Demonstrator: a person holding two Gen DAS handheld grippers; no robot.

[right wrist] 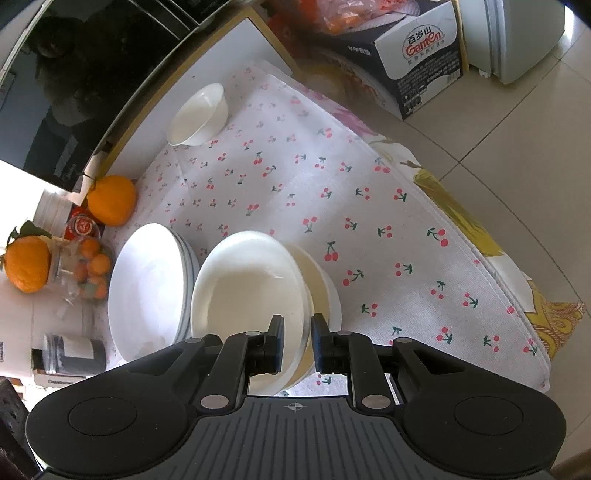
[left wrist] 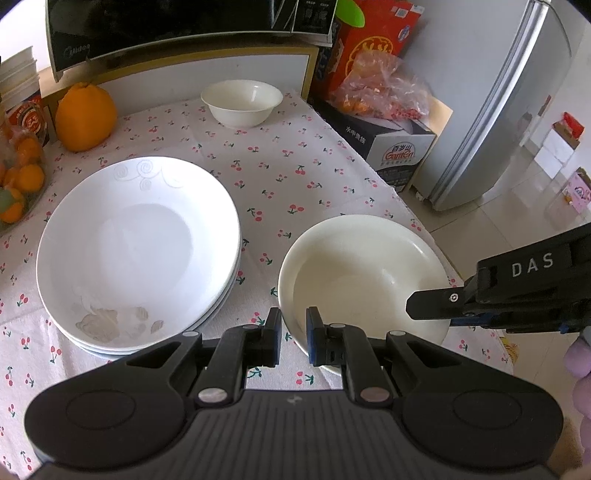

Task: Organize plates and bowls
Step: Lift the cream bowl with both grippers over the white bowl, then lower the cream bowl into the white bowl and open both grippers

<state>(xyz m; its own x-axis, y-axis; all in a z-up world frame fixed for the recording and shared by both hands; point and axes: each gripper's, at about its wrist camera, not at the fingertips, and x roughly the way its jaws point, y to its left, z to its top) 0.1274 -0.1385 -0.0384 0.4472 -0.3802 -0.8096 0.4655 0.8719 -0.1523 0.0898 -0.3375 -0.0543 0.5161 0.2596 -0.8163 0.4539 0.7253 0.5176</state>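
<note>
A stack of white plates (left wrist: 136, 251) sits on the cherry-print cloth at the left; it also shows in the right wrist view (right wrist: 147, 284). A cream bowl (left wrist: 362, 280) stands to its right, near the table edge. My left gripper (left wrist: 293, 336) is shut on its near rim. My right gripper (right wrist: 298, 345) is shut on the far rim of the same bowl (right wrist: 251, 291), which looks stacked on another; it also shows in the left wrist view (left wrist: 432, 308). A small white bowl (left wrist: 242, 103) stands alone at the back (right wrist: 197, 114).
A large orange (left wrist: 85, 116) and a jar of small oranges (right wrist: 85, 273) stand at the left. A microwave (left wrist: 184, 29) is behind. Boxes (left wrist: 388, 147) and a fridge (left wrist: 498, 110) stand past the table's right edge. The table edge (right wrist: 480, 254) drops to tiled floor.
</note>
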